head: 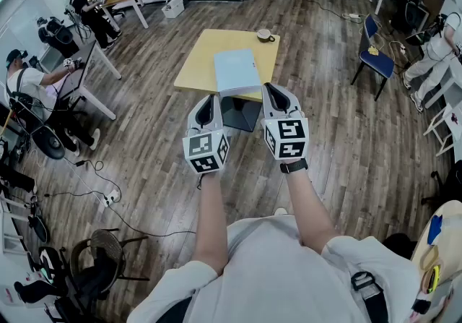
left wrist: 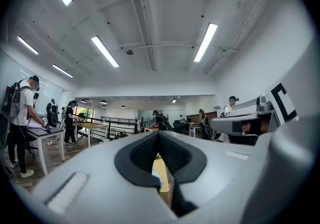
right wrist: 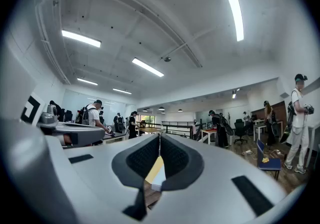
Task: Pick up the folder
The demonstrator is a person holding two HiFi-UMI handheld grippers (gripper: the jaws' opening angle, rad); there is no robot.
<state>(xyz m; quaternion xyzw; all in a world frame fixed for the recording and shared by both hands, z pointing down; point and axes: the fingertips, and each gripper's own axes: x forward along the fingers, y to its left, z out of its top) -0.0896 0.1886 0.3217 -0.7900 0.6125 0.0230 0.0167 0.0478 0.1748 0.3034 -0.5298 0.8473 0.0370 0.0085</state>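
the person wears a light grey short-sleeved t-shirt, a black watch on the right wrist and a black strap with a buckle at the right shoulder. the left gripper and right gripper are pale grey shells with dark jaw linings, each bearing a white cube printed with black square markers.

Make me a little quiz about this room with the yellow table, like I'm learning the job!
1. True or false: the folder lies on the yellow table.
2. Pick one: what sits at the table's far right corner? A) a cup B) a ball C) a shoe
3. Fill the gap: the left hand-held gripper and the right hand-held gripper both have their jaws ____.

Key: 1 true. 2 A. 3 shut, with nothing held and neither touching the folder.
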